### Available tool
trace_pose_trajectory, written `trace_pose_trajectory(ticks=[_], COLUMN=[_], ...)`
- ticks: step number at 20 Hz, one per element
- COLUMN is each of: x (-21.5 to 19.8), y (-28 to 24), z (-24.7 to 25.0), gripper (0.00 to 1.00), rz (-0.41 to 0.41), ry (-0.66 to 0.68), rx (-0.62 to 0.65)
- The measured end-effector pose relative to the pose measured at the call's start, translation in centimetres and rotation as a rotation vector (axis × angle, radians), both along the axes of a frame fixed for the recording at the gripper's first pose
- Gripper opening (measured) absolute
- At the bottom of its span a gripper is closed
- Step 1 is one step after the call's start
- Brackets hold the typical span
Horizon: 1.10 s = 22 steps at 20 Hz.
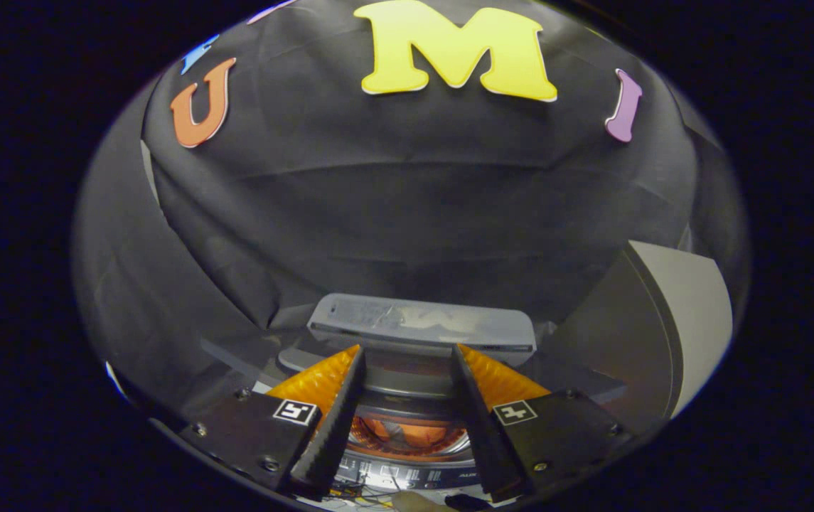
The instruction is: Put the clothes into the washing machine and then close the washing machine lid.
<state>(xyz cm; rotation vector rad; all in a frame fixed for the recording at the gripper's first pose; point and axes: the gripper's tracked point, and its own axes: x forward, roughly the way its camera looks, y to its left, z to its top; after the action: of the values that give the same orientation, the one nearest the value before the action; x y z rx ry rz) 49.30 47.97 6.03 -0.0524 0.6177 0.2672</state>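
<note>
Hovering above the grey top-loading washing machine (407, 434), the tool (407, 370) gapes empty; orange cloth (407, 432) already lies in its drum. Its pale raised lid (421, 323) still looks unclosed

Tongs (407, 370) held spread, with a wide gap between the two fingers (332, 419) and nothing pressed between them. Fingers angled inward toward their tips, each one tapering from a broad mounting block bearing a small square marker up to a narrow ridged pad. Pointed forward and slightly downward, tips level with each other and neither one touching anything.
</note>
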Motion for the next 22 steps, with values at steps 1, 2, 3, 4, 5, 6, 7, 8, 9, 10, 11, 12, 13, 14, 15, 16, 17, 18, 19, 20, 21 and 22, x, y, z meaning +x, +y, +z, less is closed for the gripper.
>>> trace_pose_trajectory(ticks=[1, 2, 3, 4, 5, 6, 7, 8, 9, 10, 11, 12, 13, 14, 15, 16, 17, 18, 19, 20, 21, 22], x=[-0.7, -1.5, -2.0, -2.4, -2.9, -3.1, -3.4, -3.5, -3.5, -3.5, -3.4, -3.6, -3.7, -3.7, -3.8, -3.9, -4.0, -4.3, -4.4, -4.8, -5.4, -6.3], y=[0.0, -0.1, -0.2, -0.2, -0.4, -0.5, -0.7, -0.7, -0.9, -1.2, -1.4, -1.8, -2.0, -2.3, -2.5, -2.7, -2.9, -3.1, -3.2, -3.5, -3.9, -4.4], z=[-1.0, -1.8, -2.6, -3.3, -3.8, -4.7, -4.9, -5.4, -5.5, -5.8, -5.8, -5.9, -5.8, -5.7, -5.6, -5.5, -5.2, -4.6, -4.2, -3.3, -2.2, -0.9], gripper=[0.76, 0.76, 0.76, 0.76, 0.76, 0.76, 0.77, 0.77, 0.77, 0.77, 0.77, 0.77, 0.77, 0.77, 0.77, 0.77, 0.77, 0.77, 0.77, 0.77, 0.77, 0.77], rz=[0.016, 0.03, 0.038, 0.043, 0.049, 0.051, 0.054, 0.054, 0.05, 0.047, 0.044, 0.042, 0.039, 0.037, 0.037, 0.037, 0.039, 0.045, 0.051, 0.057, 0.061, 0.066], ry=[0.017, 0.03, 0.039, 0.05, 0.063, 0.077, 0.088, 0.098, 0.102, 0.105, 0.106, 0.108, 0.109, 0.11, 0.109, 0.105, 0.098, 0.087, 0.073, 0.049, 0.021, -0.011], rx=[-0.02, -0.038, -0.052, -0.064, -0.07, -0.075, -0.078, -0.083, -0.086, -0.086, -0.084, -0.084, -0.082, -0.08, -0.078, -0.076, -0.075, -0.072, -0.067, -0.062, -0.056, -0.043])
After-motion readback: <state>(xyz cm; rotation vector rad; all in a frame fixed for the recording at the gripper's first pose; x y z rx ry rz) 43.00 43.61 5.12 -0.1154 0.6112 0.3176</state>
